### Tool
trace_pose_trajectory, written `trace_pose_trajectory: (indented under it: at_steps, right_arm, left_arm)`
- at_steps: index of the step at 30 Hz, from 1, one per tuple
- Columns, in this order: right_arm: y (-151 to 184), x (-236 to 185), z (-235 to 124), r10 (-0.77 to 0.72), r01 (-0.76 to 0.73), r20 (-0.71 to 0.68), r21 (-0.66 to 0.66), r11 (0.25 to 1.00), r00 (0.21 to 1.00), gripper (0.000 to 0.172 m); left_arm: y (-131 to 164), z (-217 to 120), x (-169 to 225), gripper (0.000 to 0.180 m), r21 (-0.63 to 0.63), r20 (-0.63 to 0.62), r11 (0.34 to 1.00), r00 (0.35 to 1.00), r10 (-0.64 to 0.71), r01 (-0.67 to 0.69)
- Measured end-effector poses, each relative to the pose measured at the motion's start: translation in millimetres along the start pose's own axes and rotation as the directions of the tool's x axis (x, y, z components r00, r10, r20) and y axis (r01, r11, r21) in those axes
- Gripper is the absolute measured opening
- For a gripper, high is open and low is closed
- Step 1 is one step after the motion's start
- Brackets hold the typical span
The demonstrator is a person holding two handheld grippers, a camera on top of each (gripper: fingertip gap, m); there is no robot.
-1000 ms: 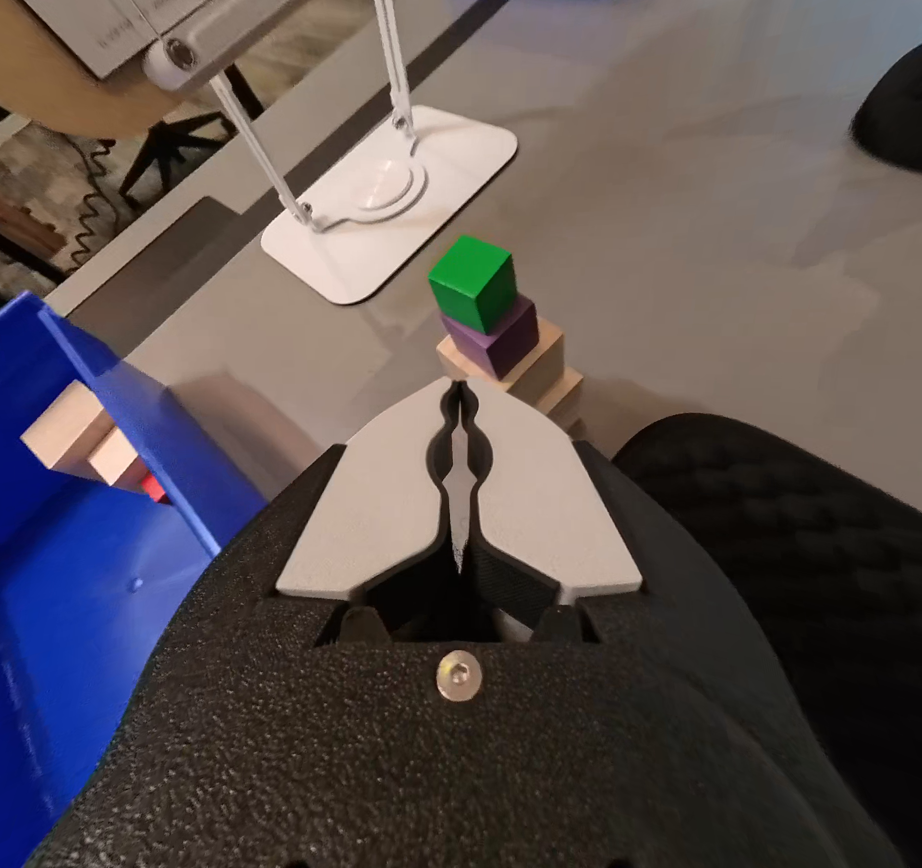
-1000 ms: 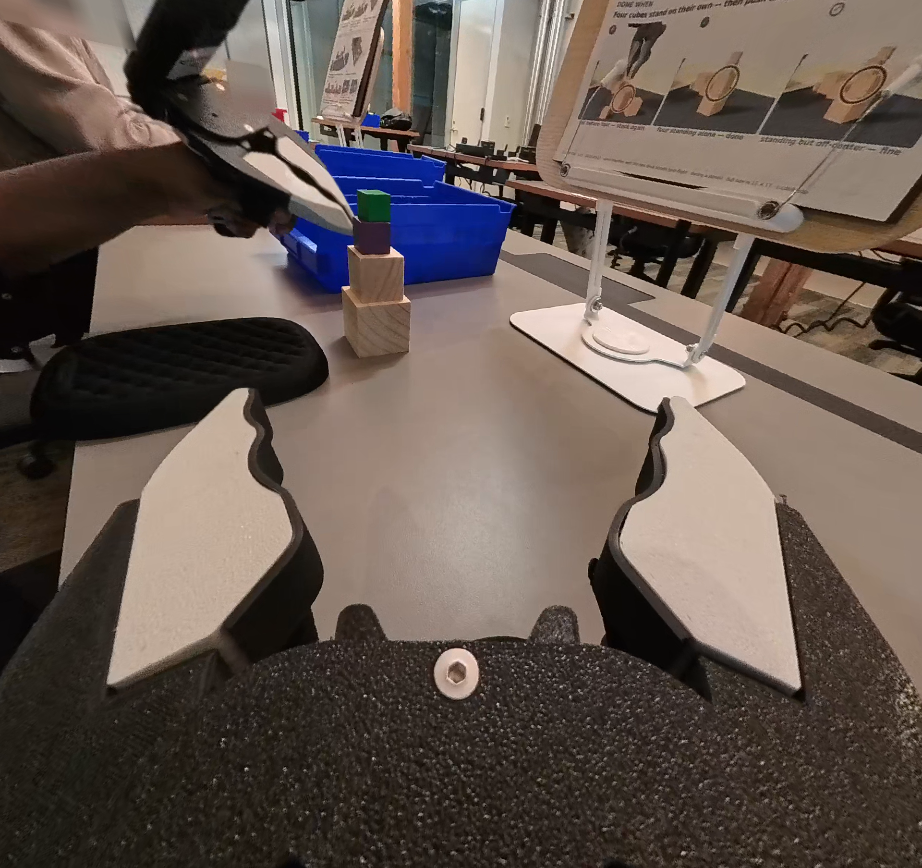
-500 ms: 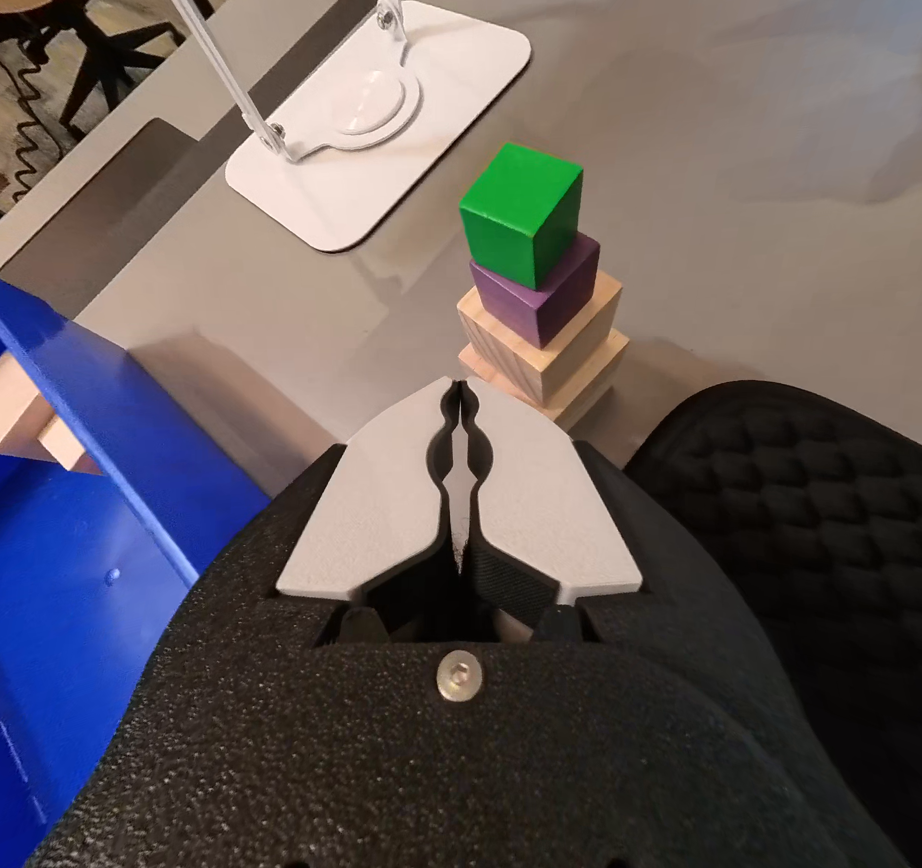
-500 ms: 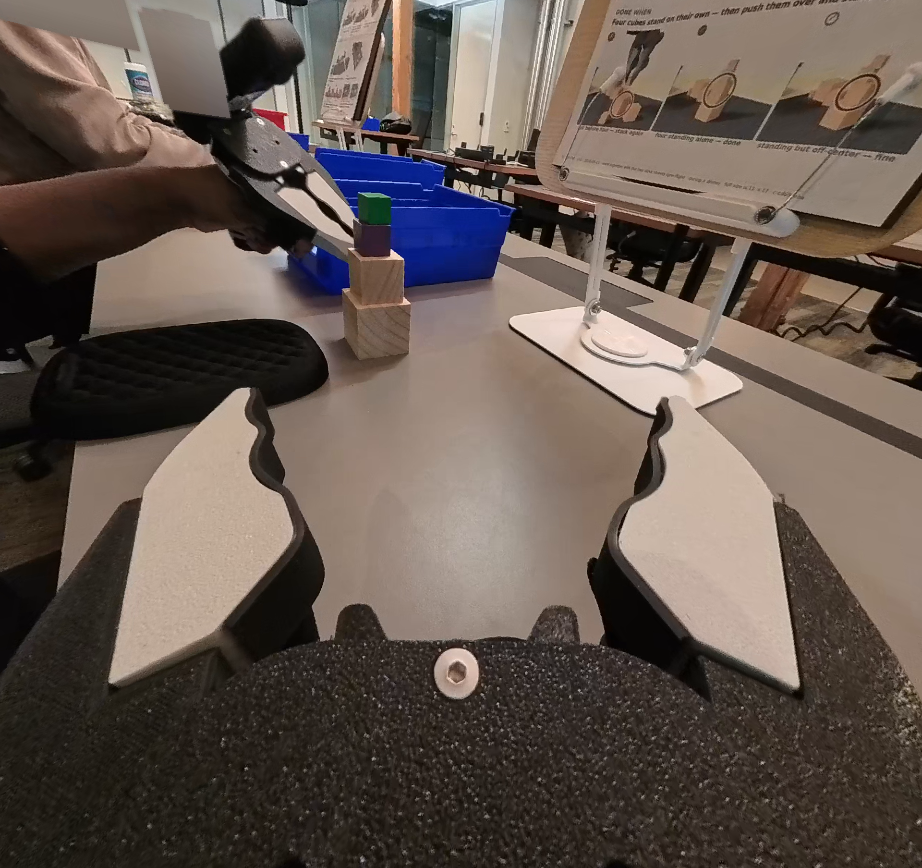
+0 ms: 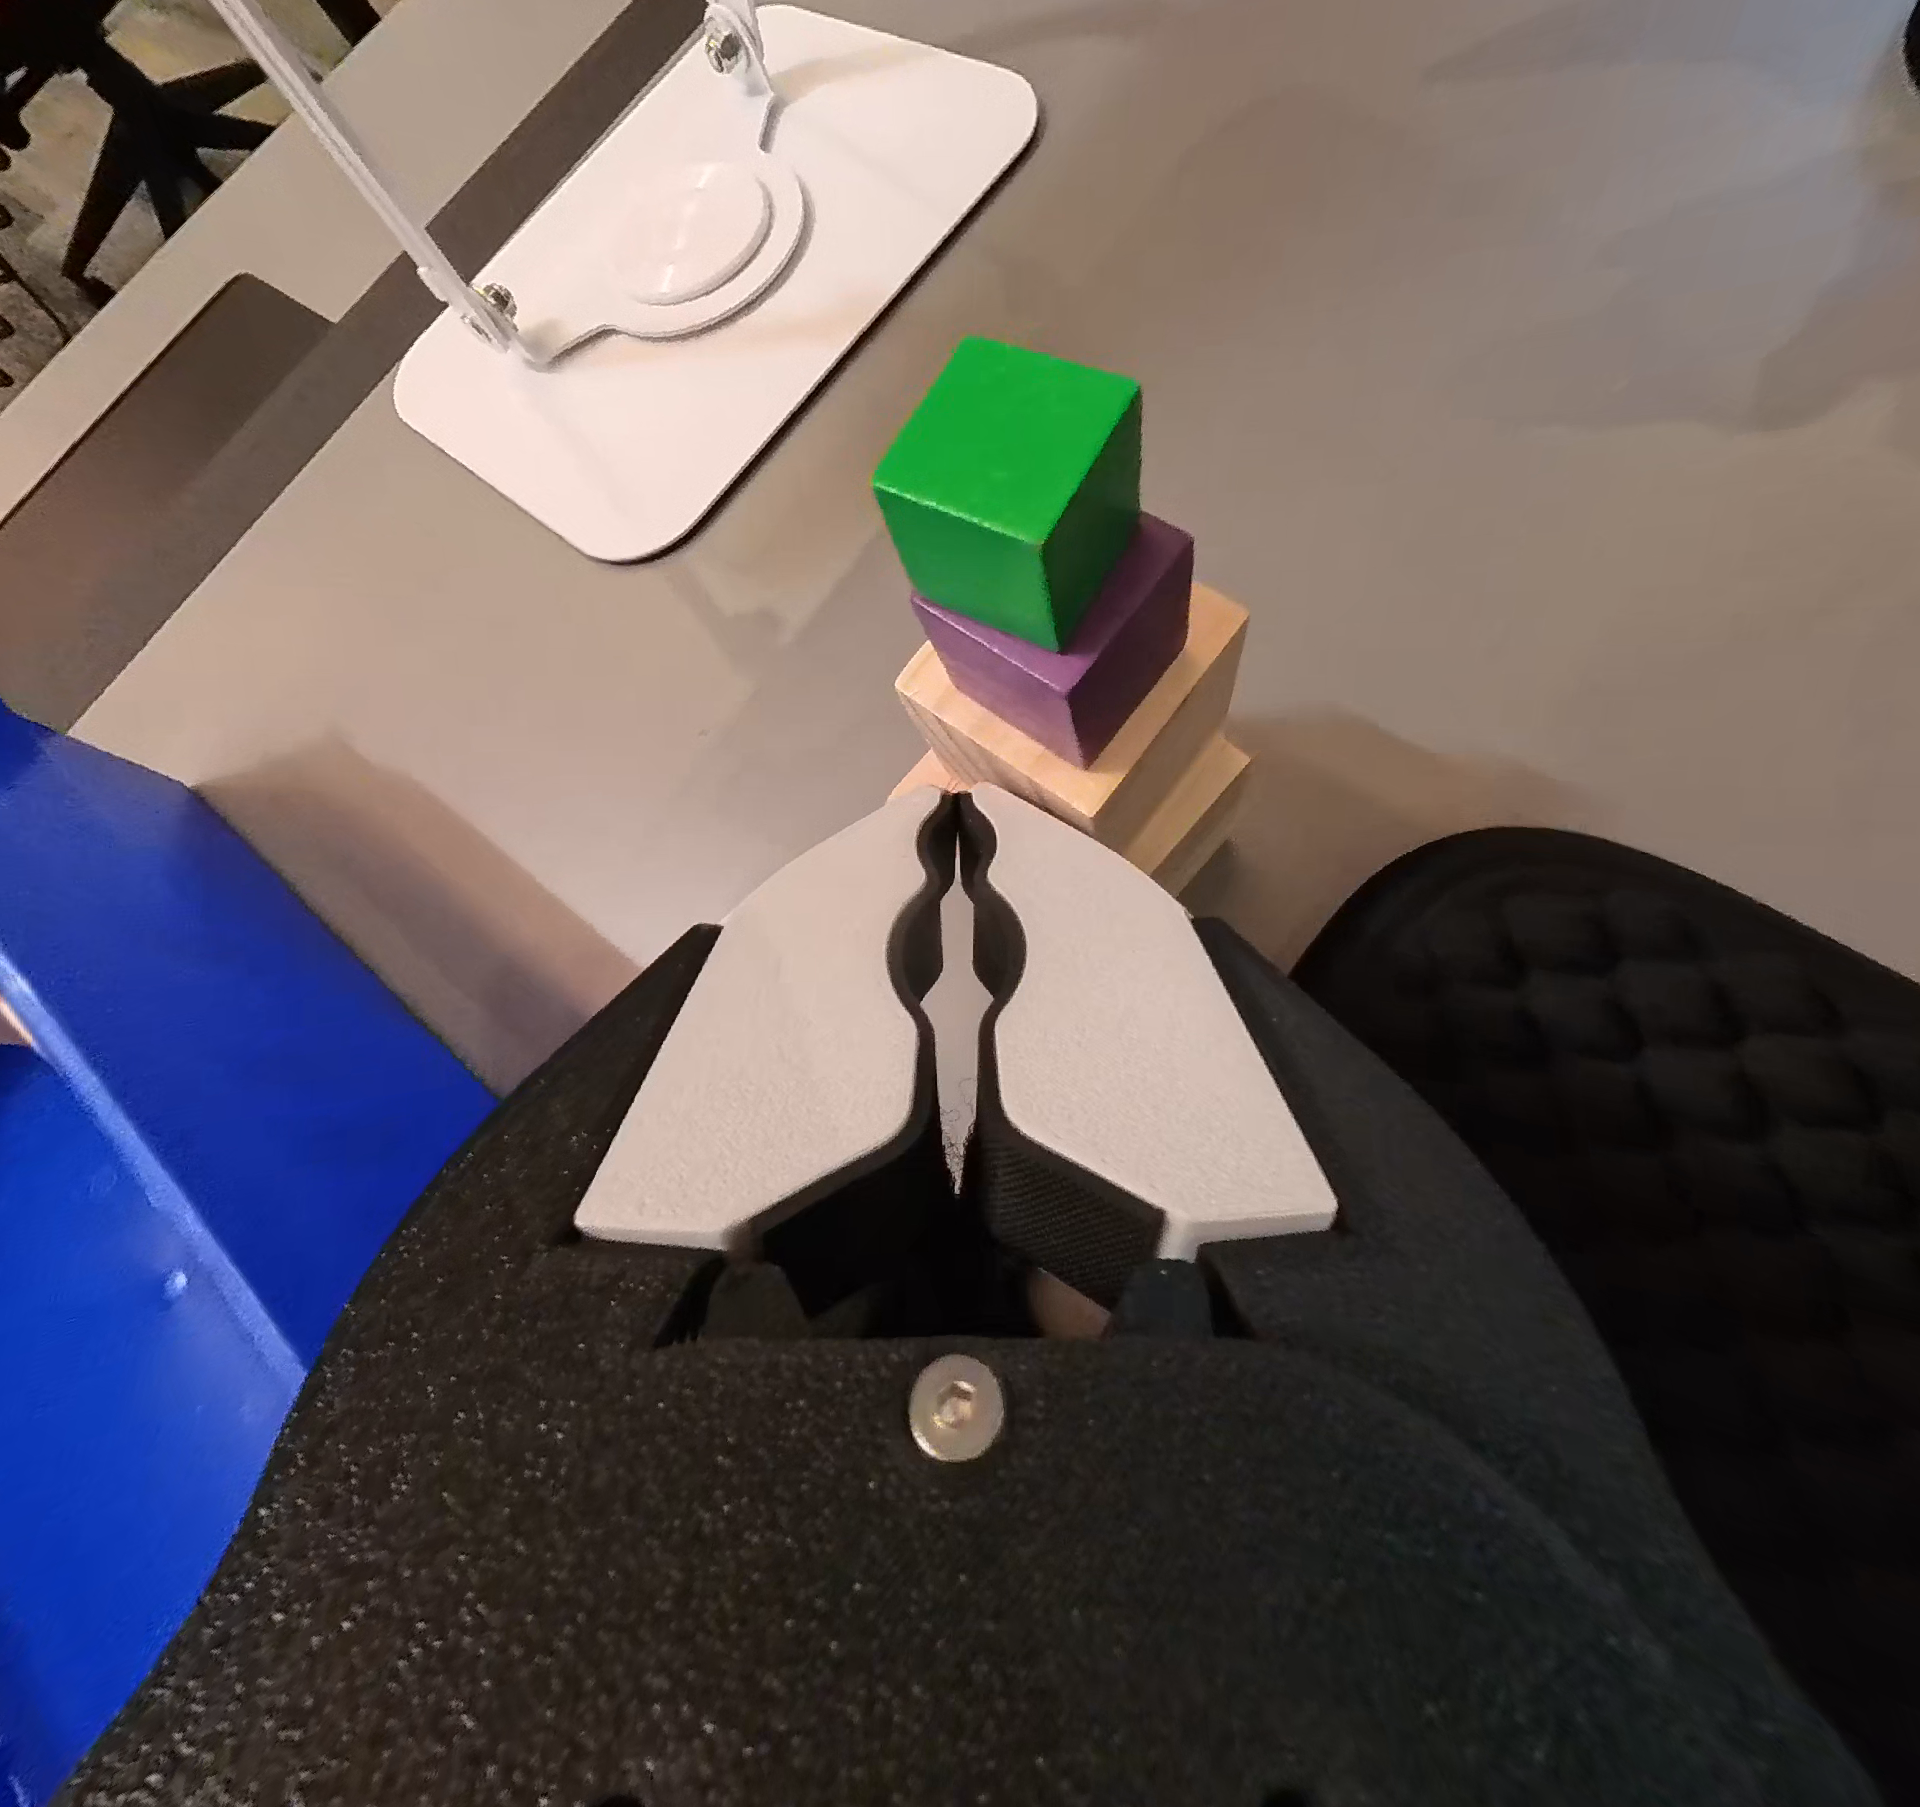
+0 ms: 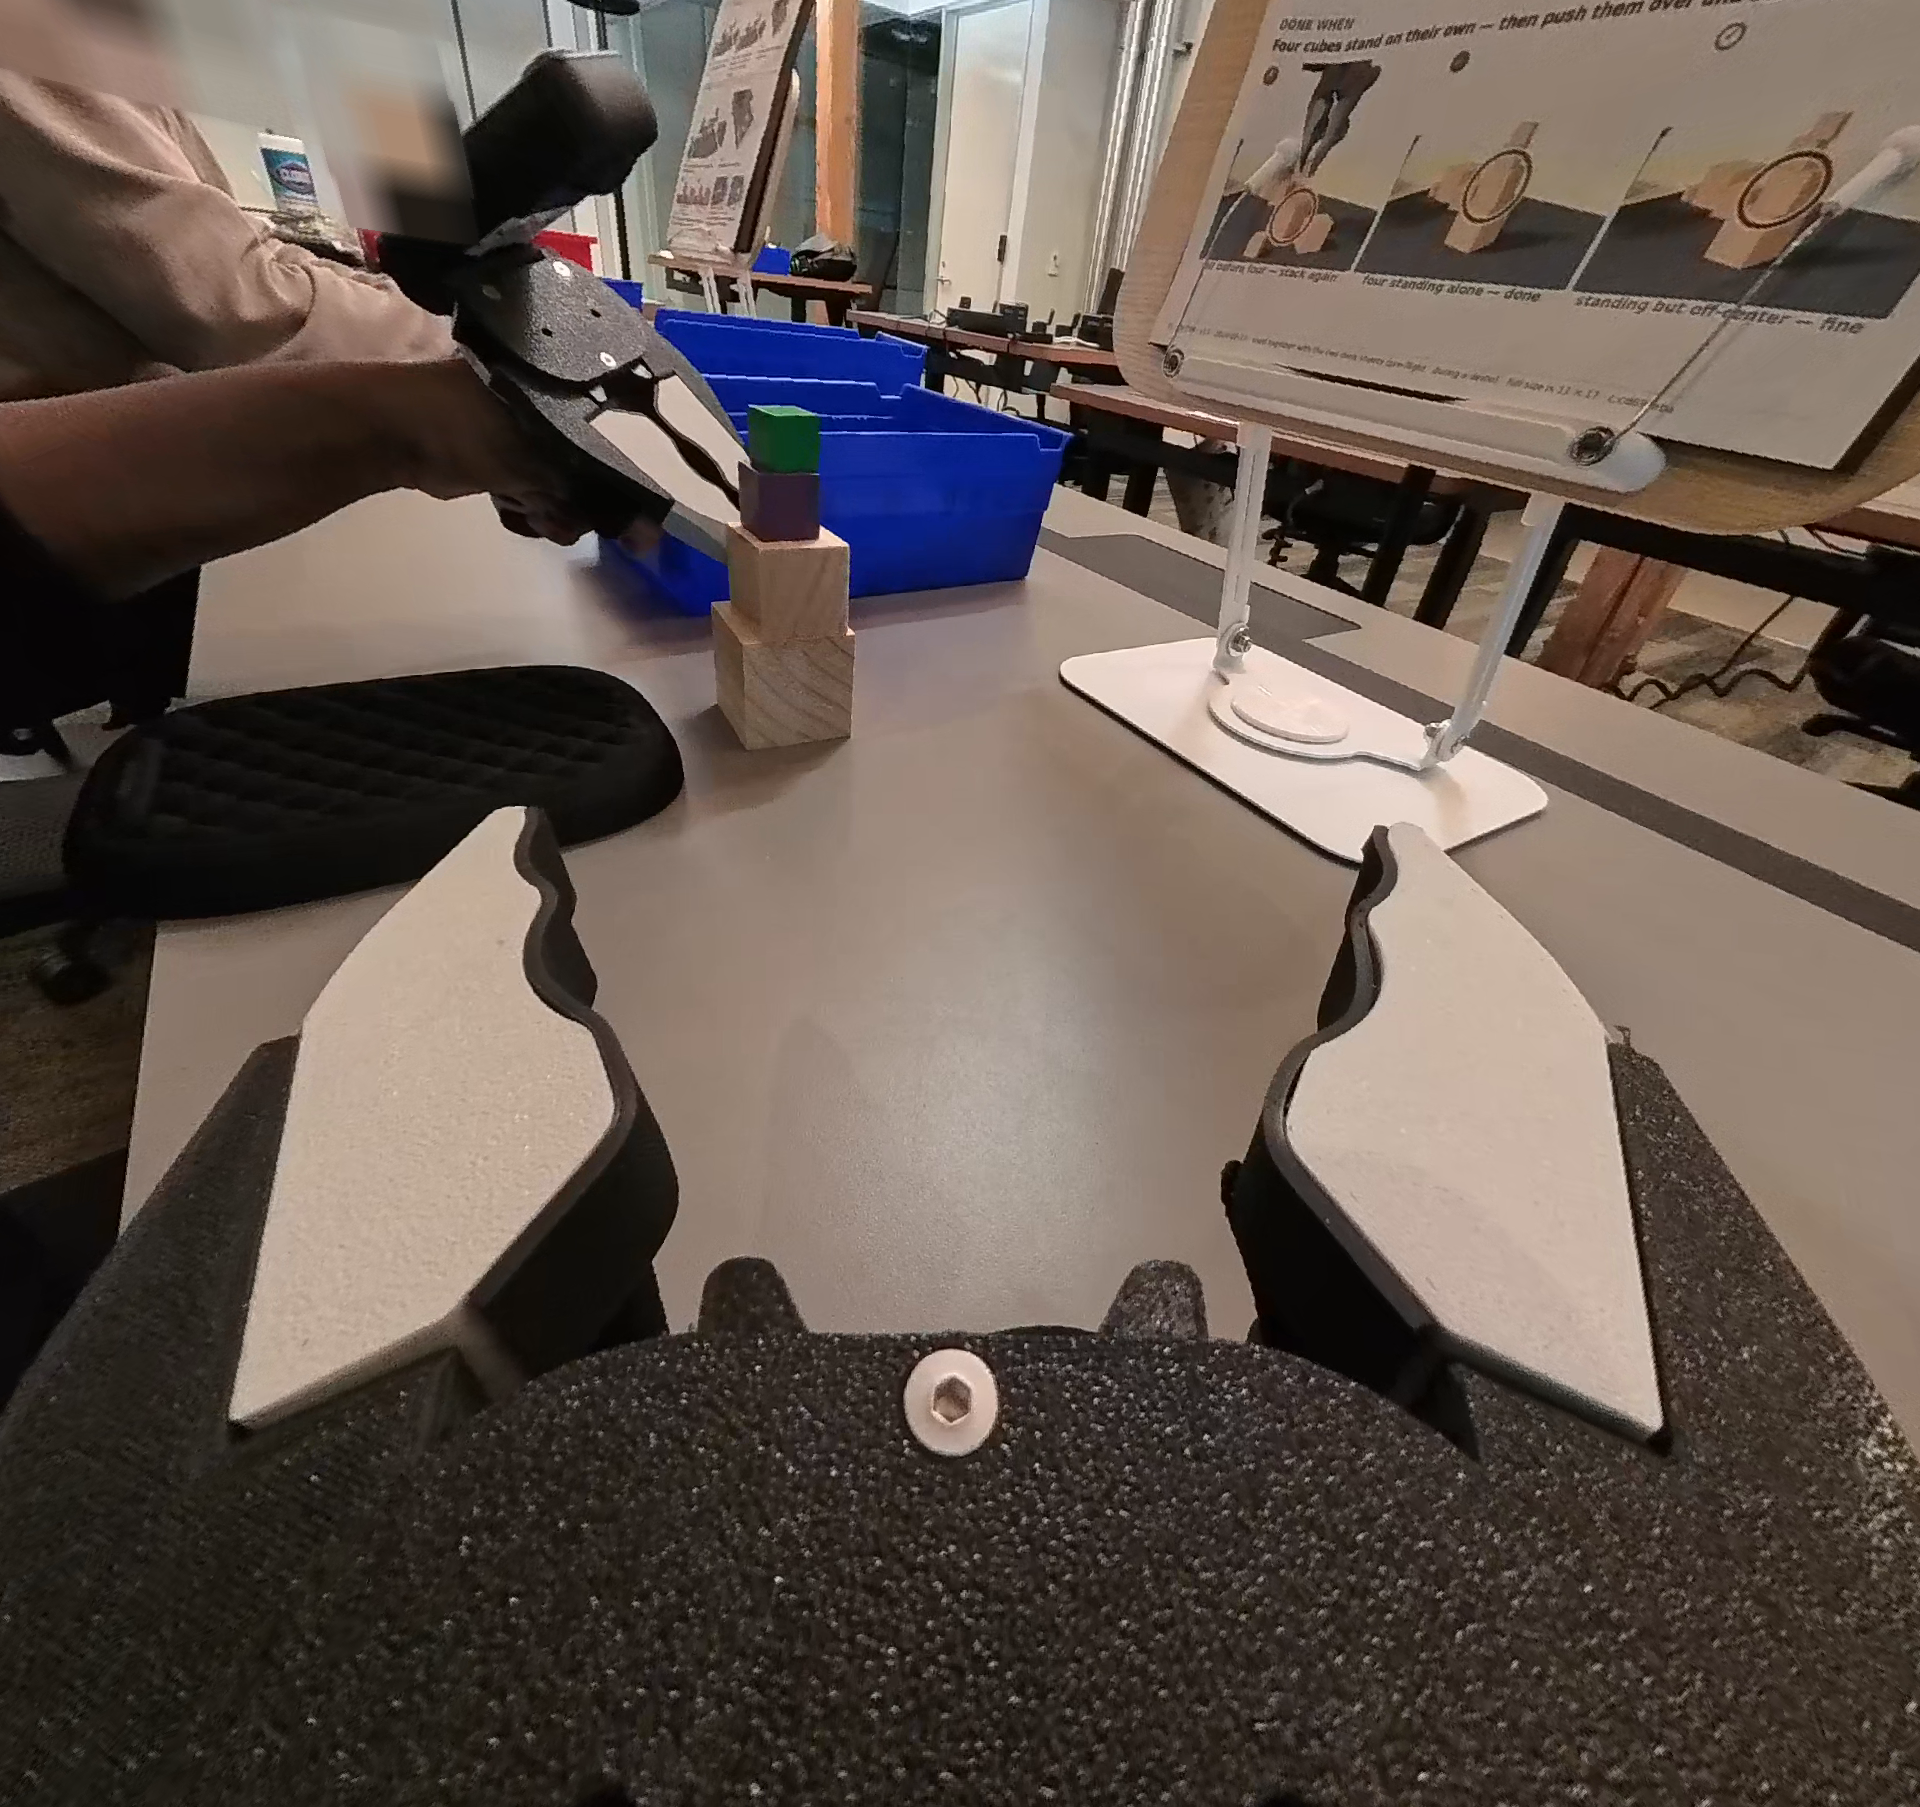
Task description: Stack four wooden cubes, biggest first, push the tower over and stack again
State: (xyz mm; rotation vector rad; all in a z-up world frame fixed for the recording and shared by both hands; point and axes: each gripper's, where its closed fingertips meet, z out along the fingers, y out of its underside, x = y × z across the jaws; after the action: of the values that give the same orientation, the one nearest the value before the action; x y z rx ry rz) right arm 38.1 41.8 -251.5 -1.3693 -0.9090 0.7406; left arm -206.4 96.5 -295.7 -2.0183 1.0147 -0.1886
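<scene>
a grey table [image 6: 935,926] carries a four-cube stack: green cube [image 5: 1003,479] on purple cube [image 5: 1049,656] on two wooden cubes [image 6: 784,645]. left gripper [image 5: 956,801], jaws closed and empty, tips beside the upper wooden cube. right gripper [image 6: 956,926] gapes wide, empty, well apart. the cubes look light, rigid and easily toppled; flat opposite sides give the best hold.

Left gripper [image 5: 957,801] shut, tips at wood cube [image 5: 1174,718] under purple [image 5: 1049,687], green [image 5: 1003,479].
</scene>
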Motion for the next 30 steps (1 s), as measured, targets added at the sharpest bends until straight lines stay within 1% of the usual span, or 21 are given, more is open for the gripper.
trace_pose_trajectory:
  at_steps: [16, 23, 30]
  right_arm:
    - [0, 0, 0, -0.001, 0.001, -0.003, 0.002, 1.0, 1.0, 0.136]
    - [0, 0, 0, -0.005, 0.005, -0.002, 0.003, 1.0, 1.0, 0.136]
    - [0, 1, 0, 0.004, -0.004, -0.001, 0.005, 1.0, 1.0, 0.136]
  left_arm:
    - [-16, 2, 12, 0.0, 0.012, -0.026, 0.999, 0.999, 0.034, -0.034]
    - [-20, 9, 23, 0.0, 0.0, -0.056, 0.998, 0.997, 0.061, -0.062]
    - [-27, 7, 30, 0.0, 0.042, -0.079, 0.998, 0.995, 0.059, -0.056]
